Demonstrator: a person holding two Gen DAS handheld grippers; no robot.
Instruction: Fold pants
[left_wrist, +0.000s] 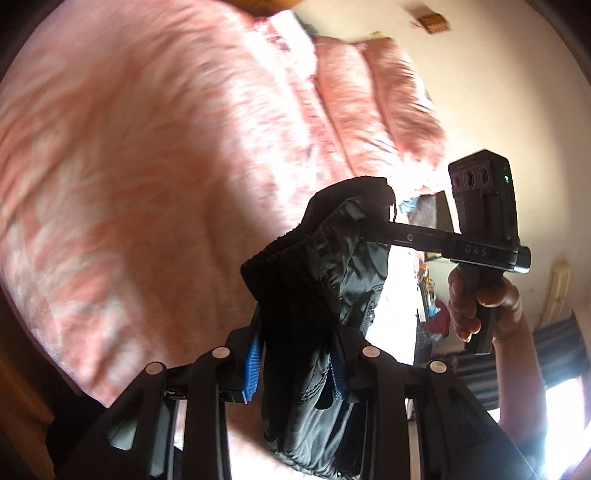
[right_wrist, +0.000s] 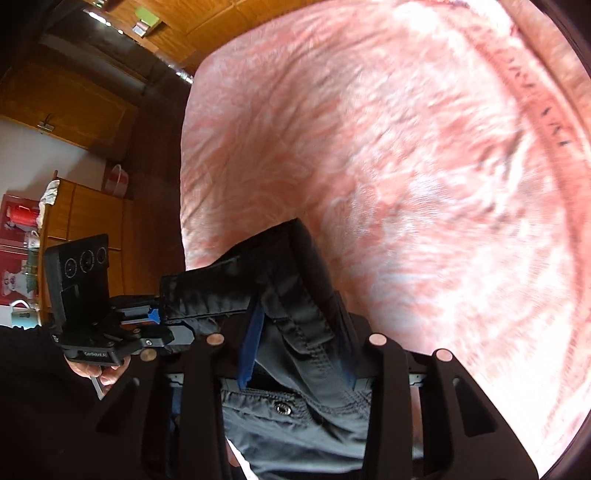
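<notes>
Dark pants (left_wrist: 314, 258) fill the space right in front of both cameras, bunched and held up off the pink bedspread (left_wrist: 129, 147). In the left wrist view the left gripper (left_wrist: 295, 369) has its blue-padded fingers (left_wrist: 251, 369) pressed together on a thick gather of the fabric, with the ribbed waistband rising just above the pads. Beyond the pants in that same view, the right gripper (left_wrist: 373, 225) reaches in from the side and bites on the upper edge of the cloth; a bare hand (left_wrist: 476, 302) wraps its handle, and its camera block stands upright above the fingers.

In the right wrist view the right gripper (right_wrist: 295, 350) is likewise clamped on the pants (right_wrist: 288, 354), a seamed pocket flap and a metal snap (right_wrist: 282, 408) lying just below the blue pads. To one side of the pants the left gripper (right_wrist: 162, 317) pinches a folded corner of the same garment, a hand (right_wrist: 107, 373) under it and a dark sleeve (right_wrist: 29, 387) beside it.

The bedspread lies beyond and beneath the pants in both views, rumpled, with two matching pillows (left_wrist: 373, 99) at its far end. Wooden cabinets (right_wrist: 92, 206) stand well apart from the pants, past the bed's edge.
</notes>
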